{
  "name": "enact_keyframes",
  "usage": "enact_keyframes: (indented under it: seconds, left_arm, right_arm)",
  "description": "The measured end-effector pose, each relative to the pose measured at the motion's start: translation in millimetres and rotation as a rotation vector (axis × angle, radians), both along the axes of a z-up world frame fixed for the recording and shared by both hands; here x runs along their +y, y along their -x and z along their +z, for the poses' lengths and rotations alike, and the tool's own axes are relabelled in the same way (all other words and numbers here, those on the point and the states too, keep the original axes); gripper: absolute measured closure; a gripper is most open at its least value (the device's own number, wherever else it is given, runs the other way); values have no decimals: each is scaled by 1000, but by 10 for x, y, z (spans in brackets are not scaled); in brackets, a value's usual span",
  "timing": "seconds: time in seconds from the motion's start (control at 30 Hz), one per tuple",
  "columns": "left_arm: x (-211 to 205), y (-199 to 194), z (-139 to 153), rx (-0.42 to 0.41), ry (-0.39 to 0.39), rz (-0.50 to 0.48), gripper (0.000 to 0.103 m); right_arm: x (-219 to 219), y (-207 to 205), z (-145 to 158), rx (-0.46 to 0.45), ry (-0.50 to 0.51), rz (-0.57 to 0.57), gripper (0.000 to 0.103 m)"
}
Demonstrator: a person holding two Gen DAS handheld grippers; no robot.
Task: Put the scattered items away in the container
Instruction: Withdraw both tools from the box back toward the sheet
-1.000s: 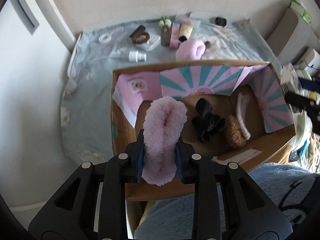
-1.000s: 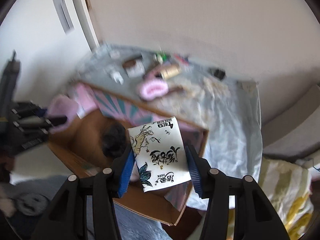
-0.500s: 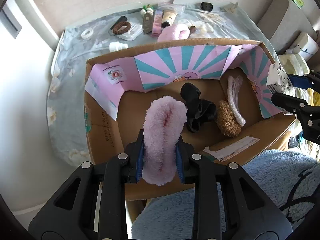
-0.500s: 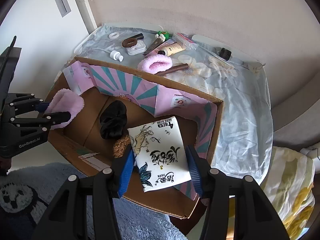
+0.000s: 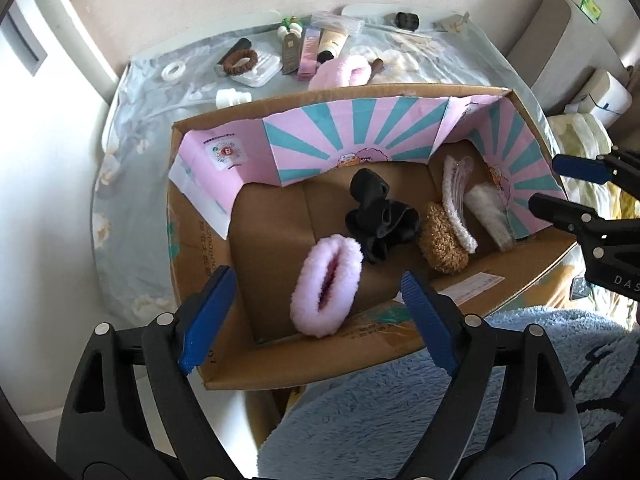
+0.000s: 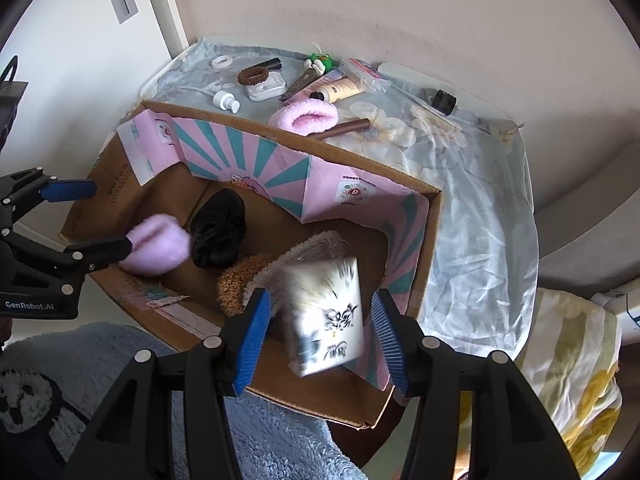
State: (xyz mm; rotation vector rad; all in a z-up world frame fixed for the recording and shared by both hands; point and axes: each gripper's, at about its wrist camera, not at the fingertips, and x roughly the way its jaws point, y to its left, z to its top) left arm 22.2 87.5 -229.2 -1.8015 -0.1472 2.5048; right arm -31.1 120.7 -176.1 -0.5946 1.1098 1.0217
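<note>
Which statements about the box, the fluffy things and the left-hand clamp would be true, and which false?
1. The pink fluffy scrunchie lies inside the cardboard box. True.
2. The left gripper is clamped on that scrunchie. False: its jaws have just opened wide and the pads are clear of it.
3. A black scrunchie is also in the box. True.
4. The table behind the box is bare. False: a second pink scrunchie, a brown hair tie and other small items lie there.
</note>
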Motion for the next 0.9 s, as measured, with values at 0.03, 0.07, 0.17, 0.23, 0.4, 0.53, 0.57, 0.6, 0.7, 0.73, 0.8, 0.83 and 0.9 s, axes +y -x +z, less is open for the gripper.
enact_keyframes:
  seconds: [0.03, 0.07, 0.17, 0.23, 0.4, 0.53, 0.57, 0.6, 0.7, 0.73, 0.8, 0.83, 0.9]
  left_arm:
    - [7, 3, 1, -1, 3, -2, 19]
    - [11, 6, 3, -1, 5, -3, 19]
    - [13, 7, 20, 6, 6, -4, 19]
    - [12, 7, 38, 14, 7, -3, 19]
    - [-33, 3, 77, 33, 6, 38, 19]
    - [-140, 9, 150, 68, -24, 89, 19]
    - [-165, 14, 170, 76, -28, 103, 19]
    - [-189, 21, 188, 82, -28, 116, 19]
    - [-280, 54, 238, 94, -19, 141, 19]
    - [-323, 71, 261, 99, -13, 148, 18]
    - [-414, 115, 310, 111, 4, 162, 19]
    - [-473, 151, 349, 121, 15, 169, 19]
    - [-593, 229, 428, 143, 36, 193, 19]
  right_arm:
    - [-7, -3, 11, -1, -4, -1, 54]
    - [-14, -8, 23, 1, -8, 0, 53]
    - [-29, -22, 53, -6, -19, -2, 52]
    - [-41, -33, 70, -13, -24, -7, 52]
    - [-58, -76, 88, -9, -37, -13, 52]
    - [-63, -115, 110, -8, -52, -19, 52]
    - [-65, -127, 119, -9, -56, -22, 52]
    - [-67, -142, 129, -12, -60, -20, 52]
    - [-73, -208, 165, -17, -72, -28, 52]
    - [-73, -232, 177, -22, -74, -15, 52]
    - [-66, -302, 211, -38, -78, -3, 52]
    - [-57, -333, 228, -46, -78, -3, 52]
    - [-25, -421, 290, -71, -83, -3, 52]
